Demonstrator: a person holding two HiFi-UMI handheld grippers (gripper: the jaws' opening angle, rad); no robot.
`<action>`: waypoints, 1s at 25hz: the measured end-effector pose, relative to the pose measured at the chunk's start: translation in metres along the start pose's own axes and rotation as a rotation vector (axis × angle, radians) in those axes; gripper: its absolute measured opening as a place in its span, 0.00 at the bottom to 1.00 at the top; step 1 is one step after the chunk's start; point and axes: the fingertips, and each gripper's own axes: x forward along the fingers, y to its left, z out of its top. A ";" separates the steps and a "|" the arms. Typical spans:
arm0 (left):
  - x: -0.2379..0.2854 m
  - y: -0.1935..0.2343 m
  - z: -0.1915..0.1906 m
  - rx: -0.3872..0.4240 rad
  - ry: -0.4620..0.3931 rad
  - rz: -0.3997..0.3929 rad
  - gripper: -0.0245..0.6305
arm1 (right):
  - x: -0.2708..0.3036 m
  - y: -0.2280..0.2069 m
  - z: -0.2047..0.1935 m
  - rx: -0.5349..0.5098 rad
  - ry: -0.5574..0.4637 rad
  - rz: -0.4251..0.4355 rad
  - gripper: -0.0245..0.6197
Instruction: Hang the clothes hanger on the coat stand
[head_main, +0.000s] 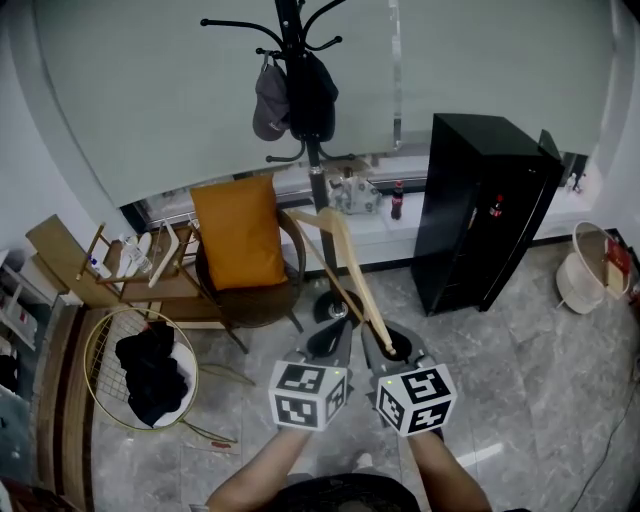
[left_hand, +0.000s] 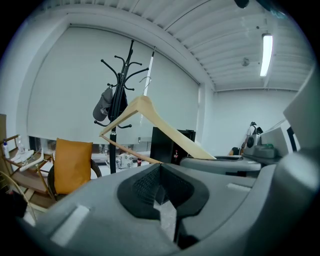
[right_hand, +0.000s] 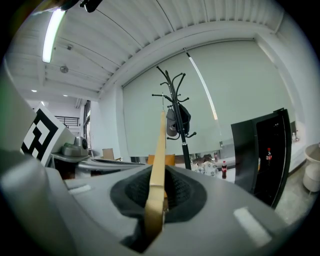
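Note:
A wooden clothes hanger (head_main: 345, 268) slants up from my right gripper (head_main: 393, 348), which is shut on the end of one arm; in the right gripper view the hanger (right_hand: 160, 150) runs straight out between the pads. The black coat stand (head_main: 303, 90) rises ahead, past the hanger's tip, with a grey cap (head_main: 270, 100) and a dark bag hung on it. It also shows as the coat stand (right_hand: 177, 100) and the coat stand (left_hand: 122, 80). My left gripper (head_main: 335, 345) sits just left of the right one, jaws together on nothing (left_hand: 161, 172), with the hanger (left_hand: 150, 117) to its right.
A round chair with an orange cushion (head_main: 240, 235) stands left of the stand's base. A black cabinet (head_main: 480, 225) is on the right, a white bin (head_main: 590, 265) beyond it. A wire basket with dark clothes (head_main: 140, 365) and a wooden rack (head_main: 120, 265) are at the left.

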 end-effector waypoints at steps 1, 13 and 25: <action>0.004 -0.001 0.001 0.000 0.001 0.001 0.04 | 0.000 -0.004 0.000 0.002 0.001 0.000 0.09; 0.041 0.013 0.009 -0.019 -0.009 -0.002 0.04 | 0.029 -0.036 0.009 -0.026 0.009 -0.015 0.09; 0.073 0.083 0.026 -0.035 -0.024 0.000 0.04 | 0.104 -0.031 0.018 -0.050 0.026 -0.014 0.09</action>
